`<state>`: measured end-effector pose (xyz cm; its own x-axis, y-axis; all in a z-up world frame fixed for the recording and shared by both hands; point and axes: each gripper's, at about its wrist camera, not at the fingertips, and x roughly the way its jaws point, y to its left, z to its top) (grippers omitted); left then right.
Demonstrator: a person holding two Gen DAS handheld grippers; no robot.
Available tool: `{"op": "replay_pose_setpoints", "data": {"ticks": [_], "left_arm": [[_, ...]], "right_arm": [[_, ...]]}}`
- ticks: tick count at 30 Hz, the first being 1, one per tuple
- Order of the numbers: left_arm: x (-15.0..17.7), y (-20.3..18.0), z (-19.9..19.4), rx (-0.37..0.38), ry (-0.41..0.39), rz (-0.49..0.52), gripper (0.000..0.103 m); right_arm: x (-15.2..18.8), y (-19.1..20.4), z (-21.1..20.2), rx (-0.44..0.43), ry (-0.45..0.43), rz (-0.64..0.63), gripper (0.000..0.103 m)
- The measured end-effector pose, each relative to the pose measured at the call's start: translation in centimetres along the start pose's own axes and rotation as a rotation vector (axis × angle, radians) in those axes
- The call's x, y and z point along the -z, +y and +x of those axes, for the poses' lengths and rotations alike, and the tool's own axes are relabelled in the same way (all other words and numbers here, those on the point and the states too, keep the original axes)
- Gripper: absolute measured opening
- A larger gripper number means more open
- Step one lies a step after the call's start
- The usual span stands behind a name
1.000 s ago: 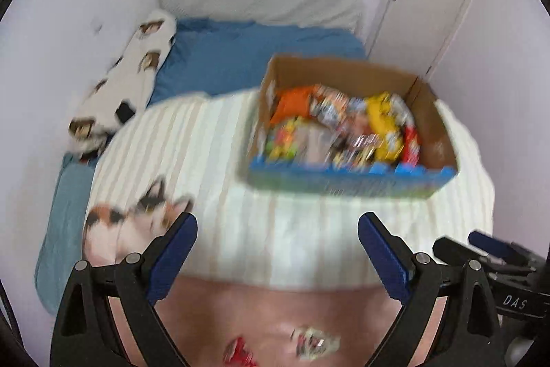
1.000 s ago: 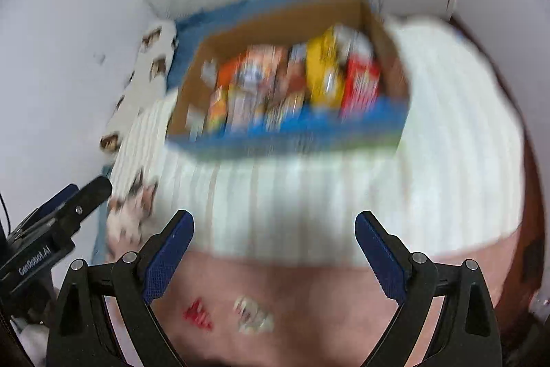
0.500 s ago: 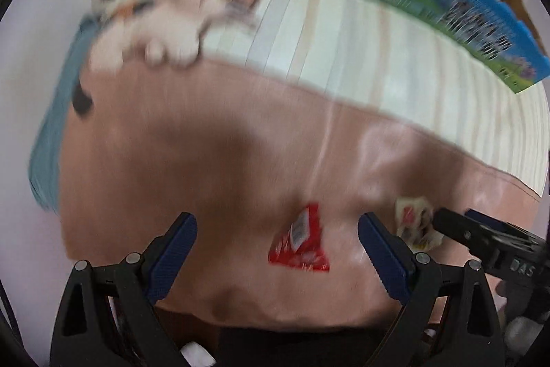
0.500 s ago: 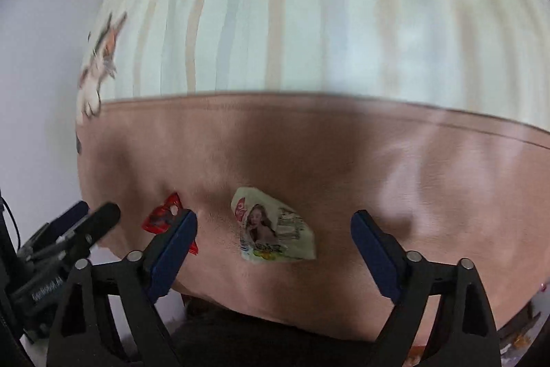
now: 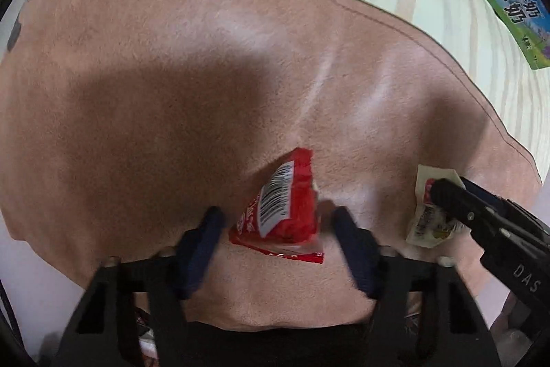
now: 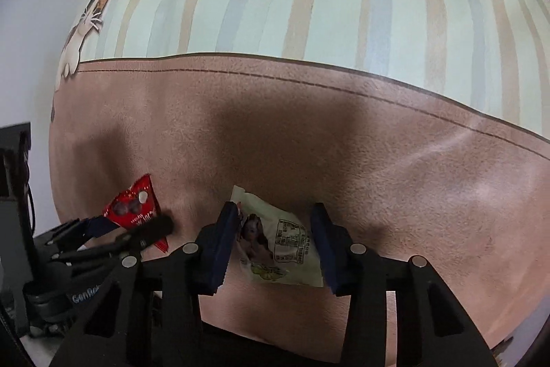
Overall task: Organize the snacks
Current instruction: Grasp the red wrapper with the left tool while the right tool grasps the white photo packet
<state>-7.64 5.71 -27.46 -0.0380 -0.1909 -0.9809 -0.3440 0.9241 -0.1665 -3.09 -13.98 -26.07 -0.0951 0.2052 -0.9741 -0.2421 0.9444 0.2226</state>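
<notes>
Grippers, left [image 5: 275,222] and right [image 6: 275,229], spread around, perhaps touching, red packet [image 5: 282,212] and pale packet [image 6: 282,243].

Left tongs [image 5: 280,222] and right tongs [image 6: 275,226] both spread, angled downward, side by side.

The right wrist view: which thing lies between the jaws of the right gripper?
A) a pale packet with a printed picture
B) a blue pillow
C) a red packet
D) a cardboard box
A: the pale packet lies on the brown blanket between the open jaws of the right gripper.
</notes>
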Motion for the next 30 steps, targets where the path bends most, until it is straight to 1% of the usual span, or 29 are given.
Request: {"op": "replay_pose_setpoints", "data": {"ticks": [1,2,4,9,11,13,15,18,19,21,23,24,27,29,30], "left_arm": [[-0.1,-0.5,-0.2,0.002,-0.006,0.009,0.051],[-0.3,-0.9,-0.3,0.008,-0.011,0.016,0.049],[-0.9,-2.3,-0.5,0.014,-0.02,0.042,0.048],[-2.8,-6.8,-0.7,0.017,-0.059,0.124,0.048],[-3.3,-8.6,-0.5,-0.003,-0.07,0.17,0.048],[-3.6,-10.0,0.1,-0.039,-0.063,0.208,0.048],[-3.6,-10.5,0.5,-0.057,-0.062,0.218,0.049],[-3.5,-10.9,0.7,-0.062,-0.059,0.237,0.051],[-3.4,-11.1,0.9,-0.062,-0.055,0.243,0.053],[-3.5,-11.8,1.4,-0.062,-0.051,0.248,0.056],[-3.2,-12.4,1.6,-0.064,-0.049,0.258,0.062],[-3.0,-12.7,1.7,-0.068,-0.048,0.265,0.062],[-2.3,-13.6,2.0,-0.077,-0.061,0.272,0.062],[-1.8,-13.5,1.8,-0.076,-0.071,0.269,0.062],[-2.6,-13.8,1.3,-0.078,-0.076,0.27,0.06]], "right_arm": [[0.3,-0.3,-0.2,0.002,-0.007,0.005,0.046],[0.5,-0.8,-0.6,0.003,-0.019,0.019,0.046],[0.7,-1.5,-1.4,0.011,-0.041,0.041,0.046],[0.7,-5.7,-4.1,0.048,-0.11,0.138,0.045],[0.8,-7.4,-4.6,0.047,-0.121,0.186,0.045],[0.7,-8.6,-4.4,0.024,-0.102,0.208,0.045],[1.2,-9.4,-4.4,0.002,-0.094,0.222,0.046],[1.4,-9.6,-4.5,0.011,-0.087,0.215,0.053],[1.2,-9.2,-4.4,0.007,-0.081,0.216,0.056],[1.5,-9.2,-3.9,0.006,-0.072,0.209,0.058],[1.8,-8.8,-3.7,0.021,-0.064,0.192,0.058],[1.6,-8.4,-3.4,0.028,-0.062,0.187,0.058],[1.4,-7.7,-2.8,0.043,-0.063,0.181,0.058],[1.4,-7.4,-2.6,0.056,-0.07,0.173,0.058],[1.1,-6.6,-2.1,0.065,-0.075,0.165,0.057]]}}
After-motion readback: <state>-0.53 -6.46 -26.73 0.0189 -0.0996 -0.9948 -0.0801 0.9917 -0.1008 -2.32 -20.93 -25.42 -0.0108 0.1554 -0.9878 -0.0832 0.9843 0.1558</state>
